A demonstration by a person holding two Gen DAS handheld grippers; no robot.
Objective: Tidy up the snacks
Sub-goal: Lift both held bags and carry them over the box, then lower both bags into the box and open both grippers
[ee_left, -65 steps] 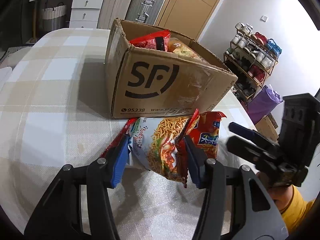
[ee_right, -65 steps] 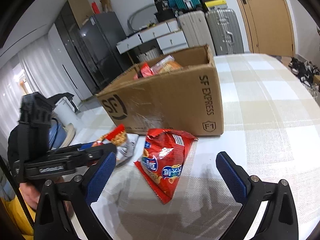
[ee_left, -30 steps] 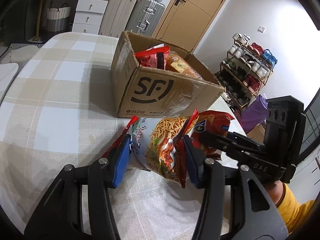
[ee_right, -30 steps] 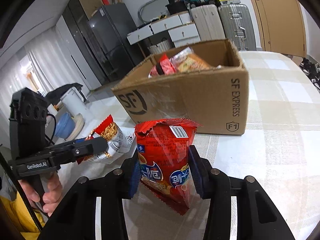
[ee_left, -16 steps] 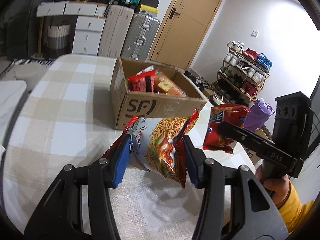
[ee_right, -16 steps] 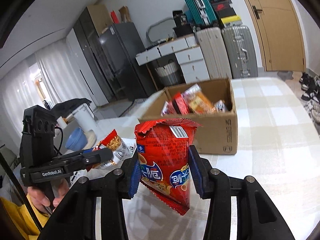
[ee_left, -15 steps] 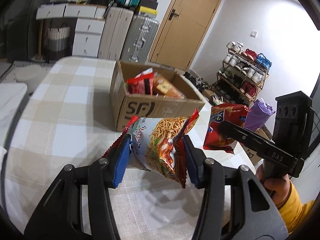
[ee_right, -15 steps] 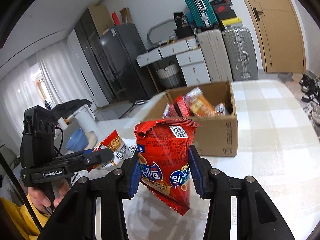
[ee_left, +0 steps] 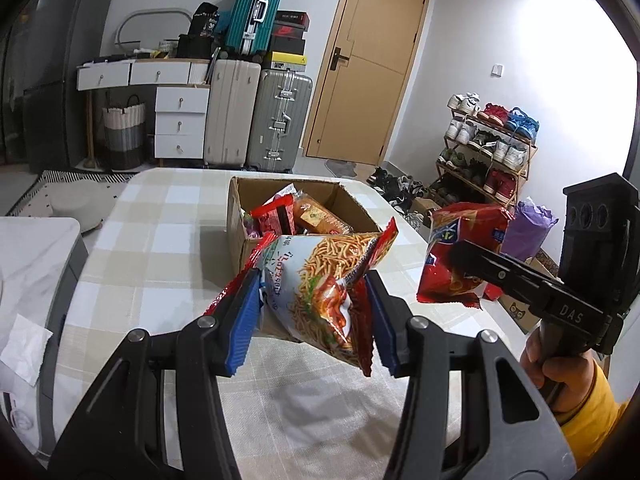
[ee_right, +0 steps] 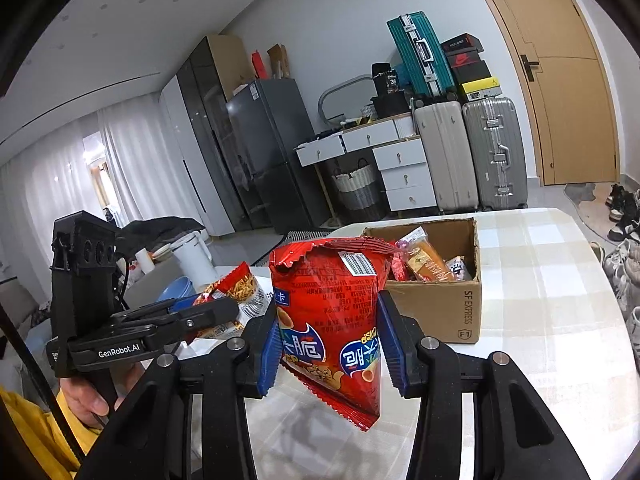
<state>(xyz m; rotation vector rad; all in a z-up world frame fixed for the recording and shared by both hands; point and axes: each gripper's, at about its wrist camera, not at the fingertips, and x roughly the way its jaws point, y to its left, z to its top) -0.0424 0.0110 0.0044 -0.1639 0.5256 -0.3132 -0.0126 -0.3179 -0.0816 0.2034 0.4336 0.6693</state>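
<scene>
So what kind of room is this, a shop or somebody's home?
Most likely a lived-in home: a shoe rack by the door, suitcases stacked against the wall and a fridge.

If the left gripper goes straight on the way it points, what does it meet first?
Probably the cardboard box: it lies right behind the noodle-snack bag the left gripper holds, though the depth is unclear.

Both snack bags, the noodle-print bag [ee_left: 320, 280] and the red bag [ee_right: 332, 320], are glossy crinkled foil-plastic. The open box [ee_left: 344, 204] is matt brown cardboard with shiny tape on it, standing on a tabletop [ee_left: 160, 240] covered in matt checked woven cloth. Each hand-held gripper is matt black plastic with ribbed blue pads [ee_left: 244, 320] and small metal pins.
</scene>
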